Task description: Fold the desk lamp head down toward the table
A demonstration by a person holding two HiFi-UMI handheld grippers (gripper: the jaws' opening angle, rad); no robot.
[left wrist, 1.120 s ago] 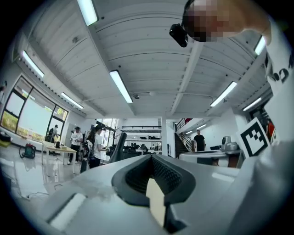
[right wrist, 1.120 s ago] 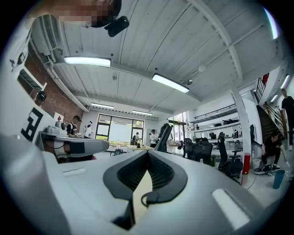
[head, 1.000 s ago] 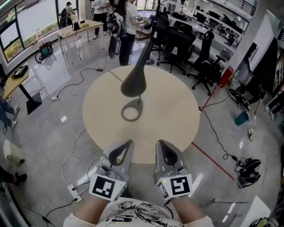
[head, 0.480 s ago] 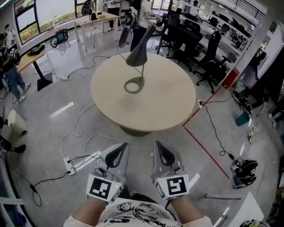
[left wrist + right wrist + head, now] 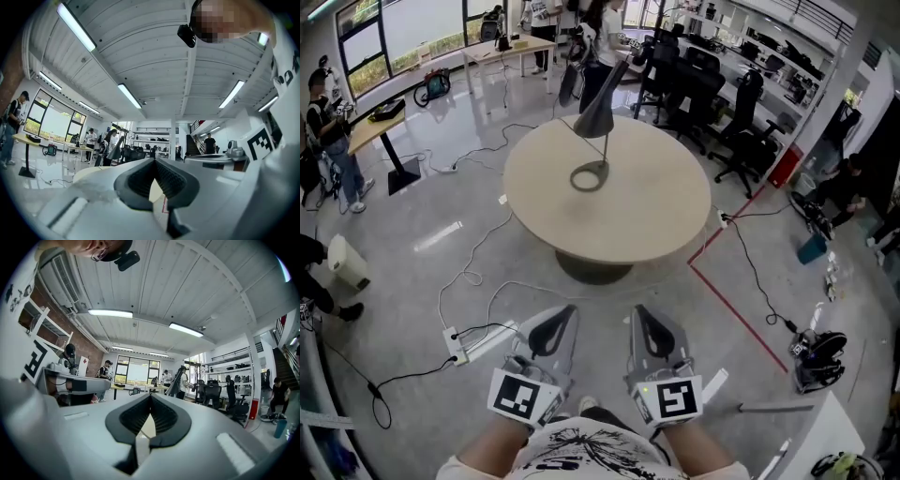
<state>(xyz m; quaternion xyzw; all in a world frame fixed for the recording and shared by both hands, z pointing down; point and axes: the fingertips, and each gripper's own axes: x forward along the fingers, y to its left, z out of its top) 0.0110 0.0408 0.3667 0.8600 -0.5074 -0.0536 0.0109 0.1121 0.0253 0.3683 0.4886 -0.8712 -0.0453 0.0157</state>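
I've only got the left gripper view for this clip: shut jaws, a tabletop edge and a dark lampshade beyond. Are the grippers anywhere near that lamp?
Observer: No. The head view shows the left gripper and right gripper over the floor, short of the round table.
Operator: Is the lamp head down yet?
Observer: No; the lamp head sits raised above its ring base.
Operator: Right gripper holding anything?
Observer: No; its own view shows the jaws shut on nothing.
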